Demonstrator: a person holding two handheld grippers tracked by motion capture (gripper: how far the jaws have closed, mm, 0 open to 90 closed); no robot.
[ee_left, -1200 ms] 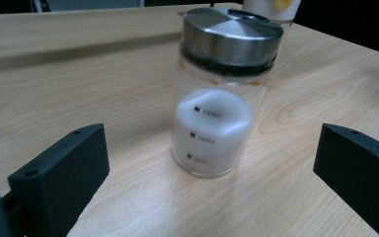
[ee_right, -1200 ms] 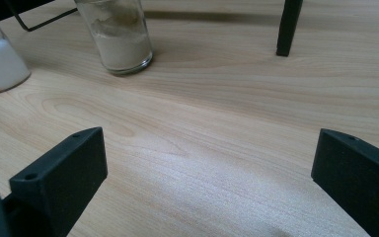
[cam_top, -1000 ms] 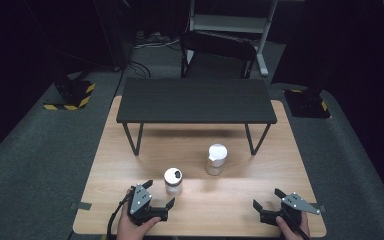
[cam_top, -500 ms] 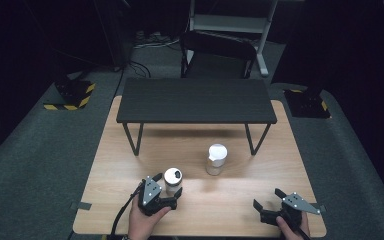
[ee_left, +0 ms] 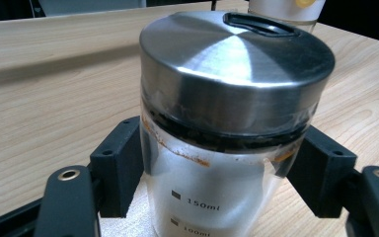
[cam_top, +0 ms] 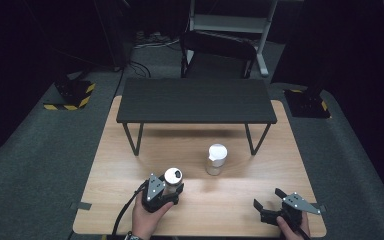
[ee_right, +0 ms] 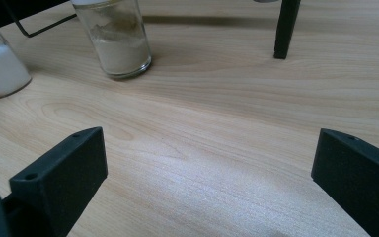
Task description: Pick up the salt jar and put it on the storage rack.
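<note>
With its jaws having just closed in, the left claw (cam_top: 170,192) pinches the steel-lidded jar (cam_top: 172,178) from both sides; the left gripper view shows both black pads flat against the glass just under the lid (ee_left: 237,64). Jar stands upright on the desk (cam_top: 130,165), near the front edge, left of centre. Lid is brushed metal with a dark slot in its top. Glass carries printed volume marks, orange-brown residue rings the inside just below the lid, and white powder fills the lower part. The person's left hand (cam_top: 147,220) wraps the gripper body from behind, cable trailing toward the desk edge.

Right claw (cam_top: 270,210) is spread wide, nothing between the jaws; it sits low over bare wood near the front right corner, well apart from both jars. Grey three-cornered plate (cam_top: 300,203) on top of it.

White-capped jar (cam_top: 216,159) stands upright near desk centre, behind and to the right of the gripped one, not touching it. In the right gripper view it holds pale beige powder (ee_right: 121,52).

Further back, a low black shelf (cam_top: 195,100) on thin legs spans the rear half of the desk. Beyond that, a black chair (cam_top: 217,52) on the grey floor.
</note>
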